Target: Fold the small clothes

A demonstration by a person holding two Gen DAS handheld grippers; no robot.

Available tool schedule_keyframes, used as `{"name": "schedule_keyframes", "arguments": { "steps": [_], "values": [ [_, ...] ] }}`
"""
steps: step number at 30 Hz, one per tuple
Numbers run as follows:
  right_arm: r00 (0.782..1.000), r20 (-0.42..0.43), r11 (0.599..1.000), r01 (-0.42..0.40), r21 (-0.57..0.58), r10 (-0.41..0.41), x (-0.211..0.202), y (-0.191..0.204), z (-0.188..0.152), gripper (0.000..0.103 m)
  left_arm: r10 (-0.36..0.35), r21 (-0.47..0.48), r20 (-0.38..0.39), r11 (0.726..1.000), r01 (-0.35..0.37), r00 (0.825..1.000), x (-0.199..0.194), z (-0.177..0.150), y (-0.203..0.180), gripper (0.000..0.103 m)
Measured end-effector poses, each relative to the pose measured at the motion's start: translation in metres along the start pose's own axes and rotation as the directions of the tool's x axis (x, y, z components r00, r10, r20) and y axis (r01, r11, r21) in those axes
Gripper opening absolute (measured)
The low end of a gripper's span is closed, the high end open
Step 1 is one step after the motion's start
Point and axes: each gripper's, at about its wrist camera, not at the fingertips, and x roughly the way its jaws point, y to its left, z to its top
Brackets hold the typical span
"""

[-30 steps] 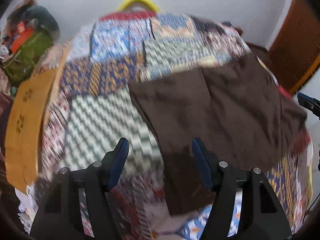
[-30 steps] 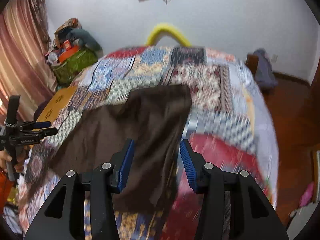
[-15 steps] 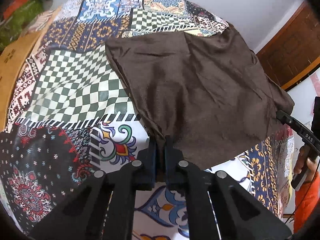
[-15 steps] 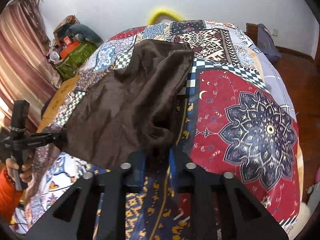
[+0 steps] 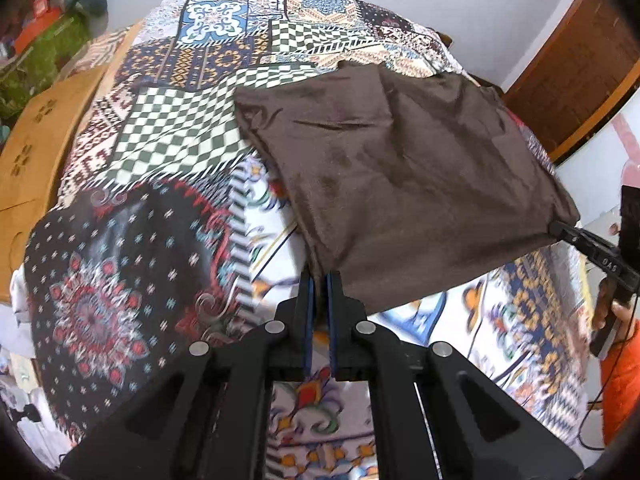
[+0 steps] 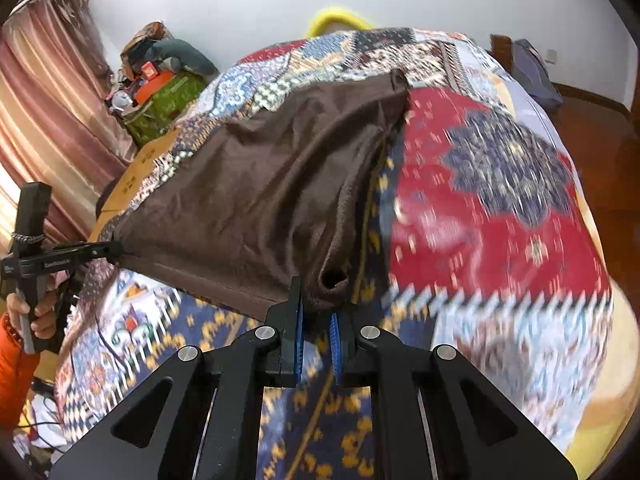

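A brown garment (image 5: 400, 184) lies spread on a patchwork bedspread (image 5: 120, 260), its near edge lifted and stretched between both grippers. My left gripper (image 5: 319, 276) is shut on the garment's near left corner. In the right wrist view the right gripper (image 6: 316, 304) has a bunched corner of the brown garment (image 6: 260, 192) between its blue pads, and its jaws are still closing on it. Each view shows the other gripper at the far corner: the right gripper (image 5: 560, 232) and the left gripper (image 6: 114, 247), held by a hand in an orange sleeve (image 6: 24, 312).
The bedspread (image 6: 500, 200) fills most of both views. A cardboard box (image 5: 28, 152) stands beside the bed on the left, with a green bag (image 6: 164, 100) and clutter behind it. A curtain (image 6: 40, 120) hangs at left, a wooden door (image 5: 580, 68) at right.
Both grippers went from open above the garment to shut on its near corners. They then moved, and the near edge now hangs lifted and taut between them.
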Motion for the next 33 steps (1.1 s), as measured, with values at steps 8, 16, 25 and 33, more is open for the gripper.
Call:
{"name": "schedule_keyframes", "arguments": {
  "steps": [8, 16, 25, 33],
  "values": [
    [0.999, -0.015, 0.997, 0.04, 0.066, -0.039, -0.015, -0.018, -0.01, 0.025, 0.11, 0.027, 0.04, 0.993, -0.111, 0.993, -0.013, 0.0, 0.01, 0.011],
    [1.0, 0.025, 0.993, 0.004, 0.119, -0.007, -0.014, -0.021, -0.012, 0.039, 0.099, 0.091, 0.127, 0.99, -0.111, 0.987, -0.012, 0.076, -0.007, 0.06],
    [0.999, 0.019, 0.992, -0.031, 0.121, 0.028, 0.009, -0.02, -0.01, 0.031, 0.031, 0.205, 0.062, 0.978, -0.043, 0.998, 0.072, 0.172, -0.039, 0.067],
    [0.999, 0.003, 0.995, -0.053, 0.079, 0.053, 0.016, -0.019, -0.005, 0.009, -0.028, 0.246, -0.012, 0.969, 0.031, 1.0, 0.132, 0.208, -0.041, 0.067]
  ]
}}
